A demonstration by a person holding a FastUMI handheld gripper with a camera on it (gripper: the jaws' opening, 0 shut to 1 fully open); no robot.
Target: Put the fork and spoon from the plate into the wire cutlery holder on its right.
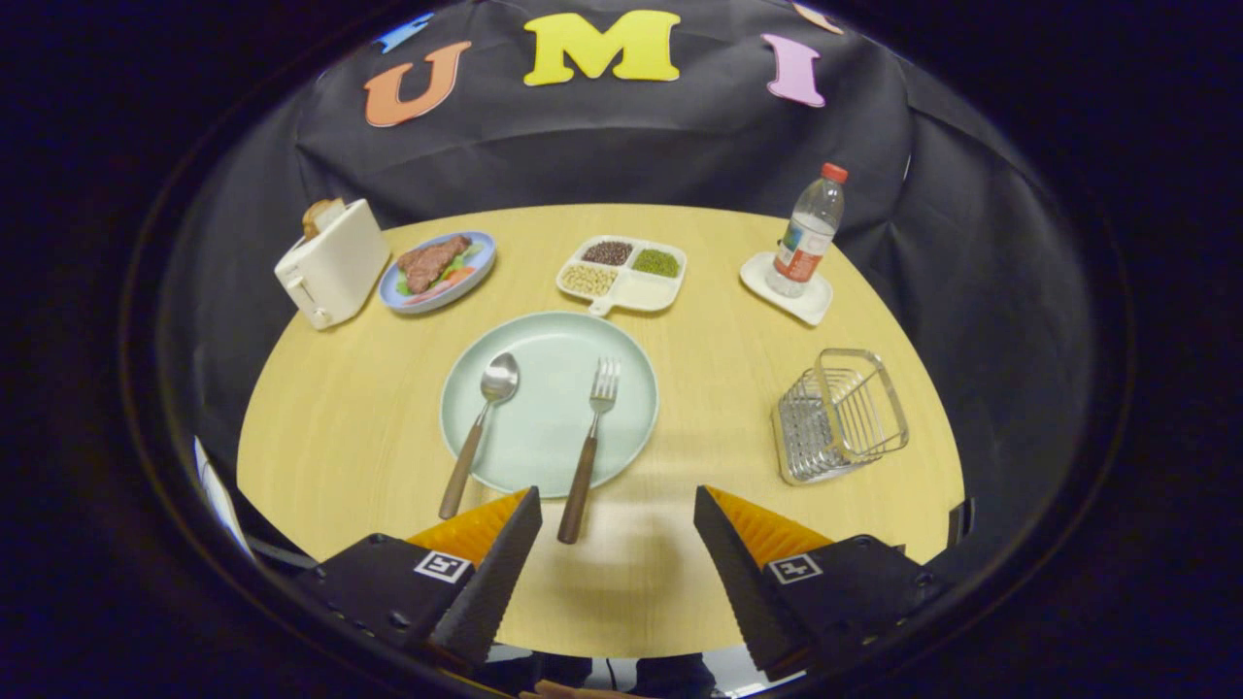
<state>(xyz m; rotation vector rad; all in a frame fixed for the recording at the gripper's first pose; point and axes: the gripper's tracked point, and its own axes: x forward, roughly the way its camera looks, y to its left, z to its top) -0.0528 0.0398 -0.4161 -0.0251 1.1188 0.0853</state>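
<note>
**Caller:** Pale wooden table (340, 427), round, backed by black cloth, and all of it laid out ahead of the gripper (617, 519). Its two fingers stand wide apart at the bottom of the frame, holding nothing, hovering over bare wood short of the plate (549, 427).

**Analyst:** And there are the targets. The plate sits centre frame. The spoon (481, 427) lies on its left half and the fork (589, 442) on its right, both heads pointing away, both dark wooden handles running back over the near rim. The fork's handle end sits just ahead of the left finger.

**Caller:** Where does it go?

**Analyst:** The wire holder (840, 417), right of the plate, well apart from it, and it looks tilted or lying over toward the right.

**Caller:** How should they handle?

**Analyst:** Light and stiff, one would judge. The metal heads look polished and likely slippery, so the wooden handles are the better bet. Where each handle overhangs the rim there looks to be room for a finger on each side. A thin handle could pivot if pinched near its end.

**Caller:** Bystanders?

**Analyst:** Toaster (330, 262) upper left, a food plate (437, 270) beside it, a divided tray (623, 275) beyond the plate, a water bottle (808, 233) upper right.
</note>
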